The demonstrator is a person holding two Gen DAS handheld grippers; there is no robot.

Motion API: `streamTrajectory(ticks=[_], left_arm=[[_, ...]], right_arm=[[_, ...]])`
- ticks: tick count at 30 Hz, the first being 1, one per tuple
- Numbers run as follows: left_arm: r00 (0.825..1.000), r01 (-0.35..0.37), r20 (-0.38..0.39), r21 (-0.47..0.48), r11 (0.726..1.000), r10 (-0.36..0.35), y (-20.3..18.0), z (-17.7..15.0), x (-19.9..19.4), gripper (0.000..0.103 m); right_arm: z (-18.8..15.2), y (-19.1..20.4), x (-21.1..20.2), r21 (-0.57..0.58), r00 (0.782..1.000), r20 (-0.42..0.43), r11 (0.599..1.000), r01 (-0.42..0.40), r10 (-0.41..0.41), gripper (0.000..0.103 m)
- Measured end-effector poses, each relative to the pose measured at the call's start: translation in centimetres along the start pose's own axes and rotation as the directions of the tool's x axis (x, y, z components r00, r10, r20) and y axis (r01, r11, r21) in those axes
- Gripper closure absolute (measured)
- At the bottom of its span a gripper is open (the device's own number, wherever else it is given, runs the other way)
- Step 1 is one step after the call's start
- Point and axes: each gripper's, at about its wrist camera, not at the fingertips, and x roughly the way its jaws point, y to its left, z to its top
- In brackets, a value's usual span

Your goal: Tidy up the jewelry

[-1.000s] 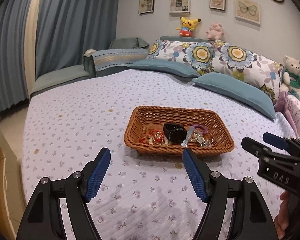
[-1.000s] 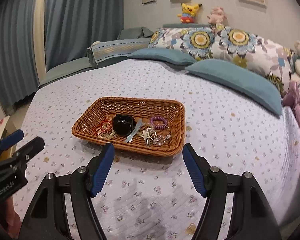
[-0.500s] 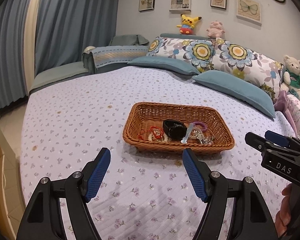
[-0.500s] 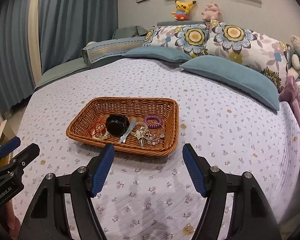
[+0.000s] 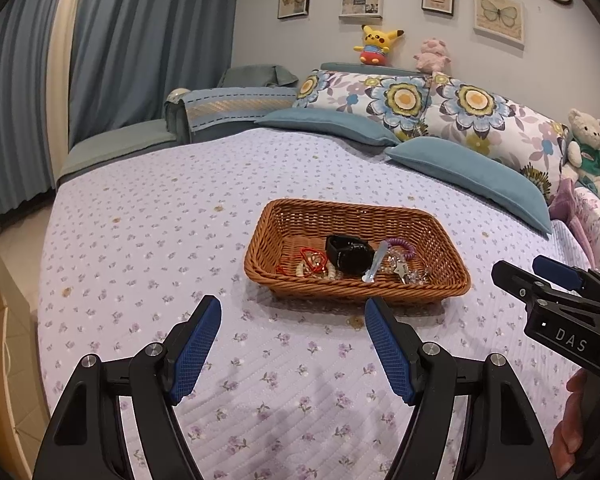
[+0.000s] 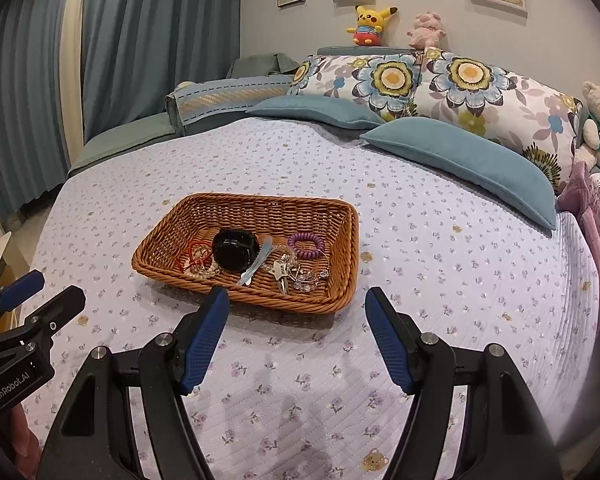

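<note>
A brown wicker basket point(image 5: 296, 216) point(image 6: 204, 208) sits on the floral bedspread. Inside lie a black watch point(image 5: 350, 254) point(image 6: 236, 250), a red string bracelet with pale beads point(image 5: 312, 262) point(image 6: 196, 258), a light blue hair clip point(image 5: 374, 266) point(image 6: 256, 266), a purple coil hair tie point(image 5: 400, 246) point(image 6: 306, 245) and a key with clear beads point(image 5: 404, 272) point(image 6: 292, 274). My left gripper point(image 5: 292, 344) is open and empty, just short of the basket's near rim. My right gripper point(image 6: 296, 338) is open and empty, also short of the rim.
Blue and floral pillows point(image 5: 464, 168) lie at the head of the bed. A teddy bear point(image 5: 588, 152) sits at the far right. Plush toys point(image 5: 376, 44) stand on the headboard. Curtains point(image 5: 112, 52) hang at the left. The bedspread point(image 5: 160, 232) stretches around the basket.
Both grippers have drawn back and risen a little from the basket, so it sits slightly farther off. Both stay open and empty. The jewelry has not moved.
</note>
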Motion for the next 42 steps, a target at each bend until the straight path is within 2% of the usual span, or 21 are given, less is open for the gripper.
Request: streamTrajectory(ticks=[26,42], left_arm=[[1.000,0.000,-0.009,0.006,1.000,0.000,-0.11,-0.07,0.19,0.027],[1.000,-0.012,0.022,0.020,1.000,0.011,-0.13,-0.16,-0.50,0.027]], right_arm=[[-0.31,-0.18,0.22,-0.004,1.000,-0.006,1.000,-0.003,0.002,0.030],[-0.18,-0.23,-0.30,-0.006,1.000,0.013,1.000,0.002,-0.002,0.030]])
